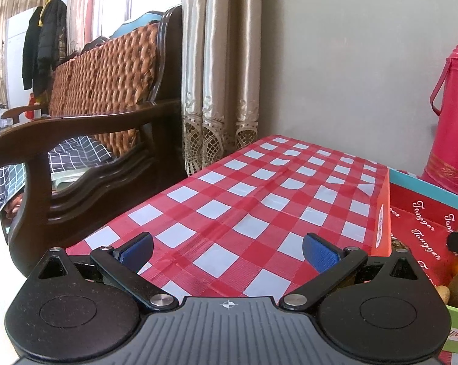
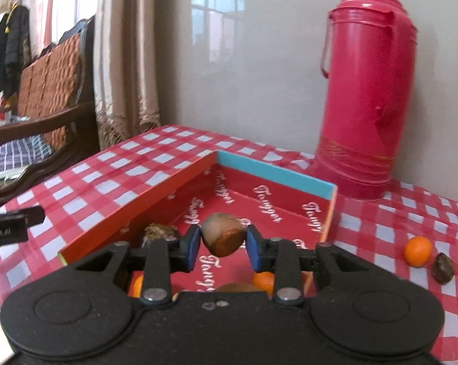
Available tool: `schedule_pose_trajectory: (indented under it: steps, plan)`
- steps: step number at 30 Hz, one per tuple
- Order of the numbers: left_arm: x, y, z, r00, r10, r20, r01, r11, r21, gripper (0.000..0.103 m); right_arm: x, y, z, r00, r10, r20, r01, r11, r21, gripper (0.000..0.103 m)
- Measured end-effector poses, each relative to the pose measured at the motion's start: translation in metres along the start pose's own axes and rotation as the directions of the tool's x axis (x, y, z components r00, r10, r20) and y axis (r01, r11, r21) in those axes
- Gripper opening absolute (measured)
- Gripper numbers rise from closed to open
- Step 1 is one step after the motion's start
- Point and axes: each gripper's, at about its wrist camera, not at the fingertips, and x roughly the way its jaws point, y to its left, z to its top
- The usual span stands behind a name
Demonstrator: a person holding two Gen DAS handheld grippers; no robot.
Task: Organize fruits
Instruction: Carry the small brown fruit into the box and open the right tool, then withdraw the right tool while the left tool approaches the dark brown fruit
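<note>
The right gripper (image 2: pixel 223 245) is hovering over the box (image 2: pixel 274 174), its pads flanking a brown fruit (image 2: pixel 222 233), seemingly releasing it there; the left gripper (image 1: pixel 227 251) is waiting, spread apart.

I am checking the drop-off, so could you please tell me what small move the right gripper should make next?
Probably open wider and back away: the right gripper has the brown cut-ended fruit between its pads over the red cardboard box, where other fruit already lies.
</note>
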Motion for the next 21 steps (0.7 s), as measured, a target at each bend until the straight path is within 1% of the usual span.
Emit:
schedule_pose_trajectory:
  steps: [2, 4, 5, 6, 7, 8, 10, 14, 18, 21]
  plan:
    - [0.000, 0.000, 0.000, 1.000, -0.002, -0.001, 0.002, 1.000, 0.003, 0.103, -0.007, 0.000, 0.000, 0.999, 0.003, 0.044, -0.004, 1.000, 0.004, 0.059]
    - [-0.002, -0.001, 0.001, 1.000, -0.005, 0.005, 0.005, 1.000, 0.004, 0.103, -0.014, -0.007, 0.002, 0.997, -0.009, 0.075, 0.007, 1.000, 0.025, 0.060]
    - [-0.003, -0.002, 0.002, 1.000, -0.008, 0.007, 0.008, 1.000, 0.000, 0.103, -0.017, -0.012, 0.002, 0.996, -0.016, 0.090, 0.013, 0.999, 0.035, 0.069]
    - [-0.003, -0.002, 0.002, 1.000, -0.014, 0.007, 0.014, 1.000, -0.007, 0.103, -0.021, -0.018, 0.002, 0.994, -0.023, 0.103, 0.019, 0.999, 0.046, 0.081]
    - [-0.004, -0.004, 0.003, 1.000, -0.021, 0.008, 0.021, 1.000, -0.012, 0.103, -0.024, -0.024, 0.001, 0.992, -0.040, 0.119, 0.032, 0.998, 0.062, 0.086]
    - [-0.006, -0.006, 0.003, 1.000, -0.028, 0.011, 0.028, 1.000, -0.013, 0.103, -0.028, -0.032, 0.000, 0.989, -0.063, 0.135, 0.053, 0.995, 0.081, 0.095]
    - [-0.010, -0.013, 0.004, 0.999, -0.047, 0.025, 0.047, 0.999, -0.010, 0.103, -0.035, -0.046, -0.004, 0.983, -0.090, 0.159, 0.072, 0.991, 0.113, 0.096]
    - [-0.020, -0.035, 0.006, 0.993, -0.105, 0.053, 0.105, 0.994, -0.001, 0.103, -0.051, -0.080, -0.014, 0.965, -0.185, 0.188, 0.152, 0.972, 0.180, 0.097]
    - [-0.029, -0.065, 0.007, 0.982, -0.173, 0.069, 0.172, 0.985, 0.020, 0.103, -0.066, -0.115, -0.020, 0.950, -0.253, 0.182, 0.206, 0.947, 0.245, 0.097]
    - [-0.037, -0.096, 0.005, 0.970, -0.230, 0.078, 0.226, 0.972, 0.061, 0.103, -0.075, -0.138, -0.028, 0.940, -0.300, 0.162, 0.248, 0.928, 0.277, 0.097]
